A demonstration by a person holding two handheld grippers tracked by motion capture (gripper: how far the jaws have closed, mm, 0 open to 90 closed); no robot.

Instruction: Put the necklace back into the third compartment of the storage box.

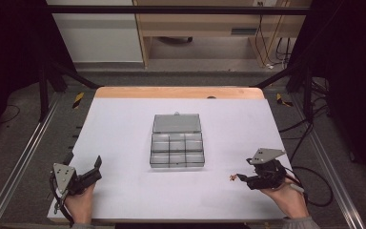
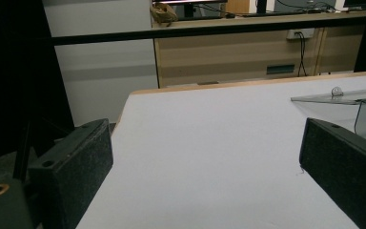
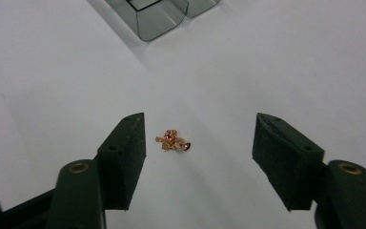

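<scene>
- The left gripper (image 1: 96, 169) rests at about 7 o'clock on the white desk (image 1: 124, 124), held by a hand (image 1: 80, 205) whose forearm is cut off by the bottom edge of the high view. Its fingers (image 2: 76, 167) stand wide apart with nothing but bare desk between them; in the left gripper view both are cut off by the bottom edge.
- A clear plastic box (image 1: 177, 151) sits at the centre of the desk, its lid (image 1: 177, 123) swung open and lying flat toward 12 o'clock. The box is split into small compartments in a grid; whether anything lies in them is too hard to make out. In the left gripper view its lid and one wall show at 3 o'clock, cut off by the edge and partly hidden behind a finger. In the right gripper view two rounded corners of it poke in at 12 o'clock.
- A tiny copper-coloured trinket (image 3: 172, 141) lies on the bare desk outside the box, toward 4 o'clock from it; its exact shape is too small to tell.
- The right gripper (image 1: 238, 177) is at about 4 o'clock, in a hand (image 1: 288, 195) cut off at the wrist. Its fingers (image 3: 124, 157) are spread wide on either side of the trinket, touching nothing, with the trinket nearer one finger.
</scene>
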